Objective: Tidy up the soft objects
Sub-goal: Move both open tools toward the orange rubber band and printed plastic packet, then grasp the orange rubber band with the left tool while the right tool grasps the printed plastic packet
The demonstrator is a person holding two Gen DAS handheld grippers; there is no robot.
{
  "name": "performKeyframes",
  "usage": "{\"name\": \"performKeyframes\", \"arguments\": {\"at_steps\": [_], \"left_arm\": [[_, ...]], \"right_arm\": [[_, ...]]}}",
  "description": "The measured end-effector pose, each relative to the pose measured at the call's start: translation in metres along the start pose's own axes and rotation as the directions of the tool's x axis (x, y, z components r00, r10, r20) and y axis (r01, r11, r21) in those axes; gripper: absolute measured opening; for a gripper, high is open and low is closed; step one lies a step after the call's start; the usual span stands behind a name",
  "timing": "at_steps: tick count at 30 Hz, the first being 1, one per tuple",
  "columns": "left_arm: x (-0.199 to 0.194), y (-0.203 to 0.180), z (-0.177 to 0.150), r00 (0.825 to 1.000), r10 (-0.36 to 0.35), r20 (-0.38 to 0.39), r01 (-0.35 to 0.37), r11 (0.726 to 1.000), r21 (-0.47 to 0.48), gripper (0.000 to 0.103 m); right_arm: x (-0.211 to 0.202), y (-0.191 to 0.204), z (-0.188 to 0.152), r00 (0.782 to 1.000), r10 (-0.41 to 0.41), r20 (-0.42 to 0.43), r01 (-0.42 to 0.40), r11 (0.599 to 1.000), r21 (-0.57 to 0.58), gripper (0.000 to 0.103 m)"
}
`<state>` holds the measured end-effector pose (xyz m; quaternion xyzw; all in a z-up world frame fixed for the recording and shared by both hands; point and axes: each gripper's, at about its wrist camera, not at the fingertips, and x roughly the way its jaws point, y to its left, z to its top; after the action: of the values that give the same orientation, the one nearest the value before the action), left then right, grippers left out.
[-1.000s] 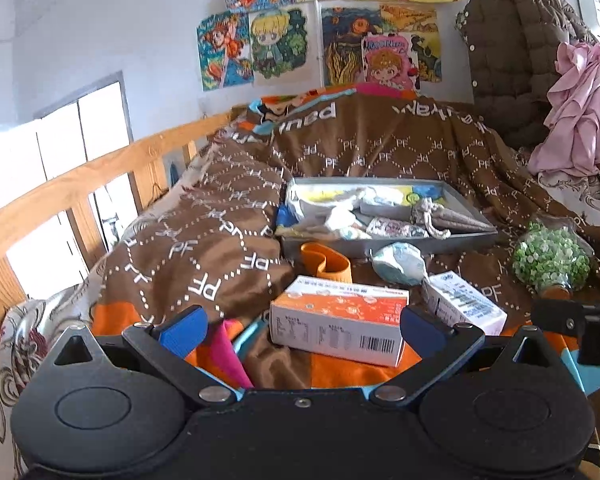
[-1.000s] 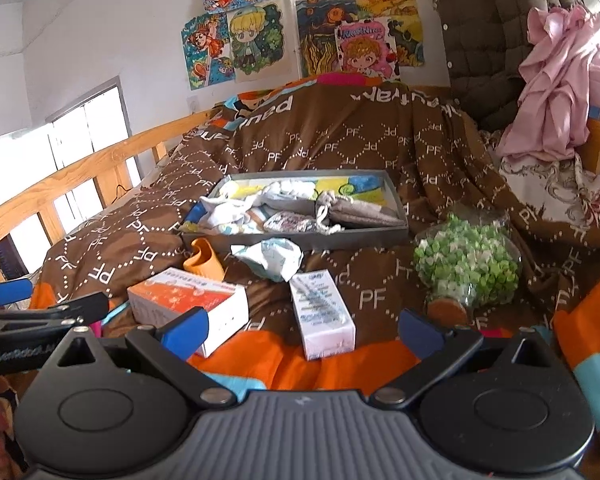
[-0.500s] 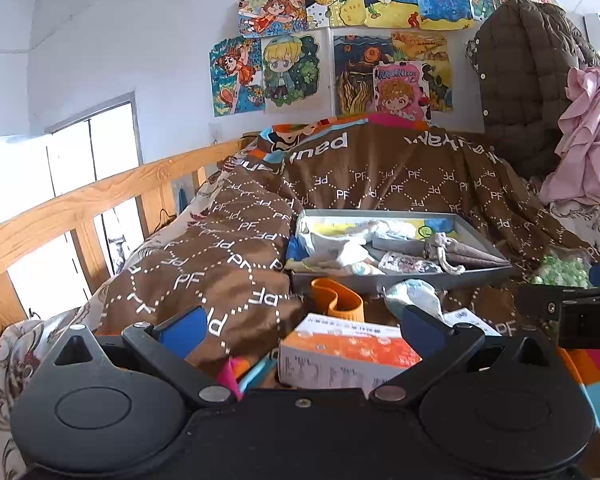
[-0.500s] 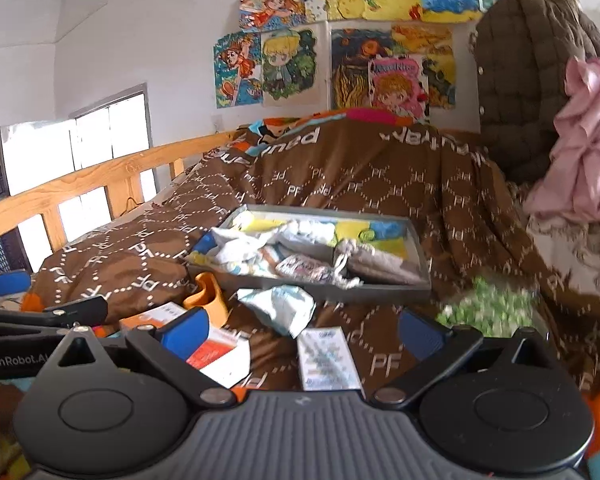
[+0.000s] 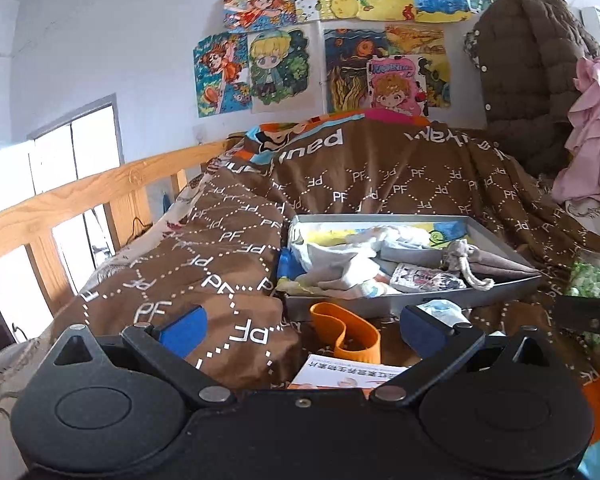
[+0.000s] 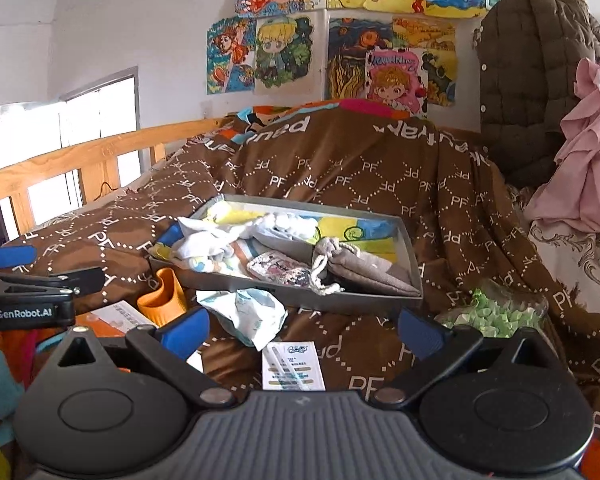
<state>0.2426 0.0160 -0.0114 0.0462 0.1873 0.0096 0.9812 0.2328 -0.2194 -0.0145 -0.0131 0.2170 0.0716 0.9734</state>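
Grippers both wide open, holding nothing. Right gripper (image 6: 302,330) hangs over the crumpled packet (image 6: 246,314), just in front of the gray tray (image 6: 414,254). I'd pinch its bunched middle, lift clear of the rim.

The left claw (image 5: 302,326) is held low above the bed, its two blue-padded fingers (image 5: 182,325) spread wide apart with nothing between them. The right claw (image 6: 302,330) is beside it, at about the same height, also with the fingers (image 6: 418,331) wide apart and empty. Both claws point toward the head end of the bed.
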Motion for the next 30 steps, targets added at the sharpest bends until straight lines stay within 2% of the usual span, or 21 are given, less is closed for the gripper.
{"name": "performKeyframes", "arguments": {"at_steps": [7, 14, 16, 19, 24, 28, 30], "left_arm": [[0.019, 0.016, -0.006, 0.998, -0.066, -0.012, 0.064, 0.993, -0.101, 0.102], [0.052, 0.018, -0.006, 0.986, -0.161, -0.037, 0.157, 0.983, -0.092, 0.102], [0.063, 0.016, -0.003, 0.975, -0.214, -0.051, 0.210, 0.975, -0.079, 0.102], [0.083, 0.011, 0.000, 0.948, -0.301, -0.101, 0.298, 0.954, -0.047, 0.102], [0.106, 0.008, -0.009, 0.931, -0.334, -0.148, 0.332, 0.943, -0.042, 0.102], [0.115, 0.018, -0.013, 0.916, -0.377, -0.137, 0.362, 0.924, -0.122, 0.102], [0.120, 0.022, -0.012, 0.904, -0.396, -0.160, 0.373, 0.915, -0.155, 0.102]], "right_arm": [[0.025, 0.000, -0.001, 0.999, -0.020, -0.038, 0.019, 0.999, -0.028, 0.103], [0.047, 0.006, -0.001, 0.998, -0.001, -0.065, -0.004, 0.997, -0.083, 0.103], [0.053, 0.009, -0.002, 0.998, 0.006, -0.066, -0.014, 0.992, -0.124, 0.103], [0.064, 0.015, -0.001, 0.997, 0.026, -0.075, -0.038, 0.984, -0.172, 0.103], [0.087, 0.022, -0.001, 0.993, 0.042, -0.108, -0.065, 0.972, -0.227, 0.103], [0.106, 0.026, -0.005, 0.989, 0.038, -0.142, -0.074, 0.963, -0.260, 0.102], [0.112, 0.025, -0.004, 0.988, 0.043, -0.151, -0.081, 0.964, -0.253, 0.101]]}}
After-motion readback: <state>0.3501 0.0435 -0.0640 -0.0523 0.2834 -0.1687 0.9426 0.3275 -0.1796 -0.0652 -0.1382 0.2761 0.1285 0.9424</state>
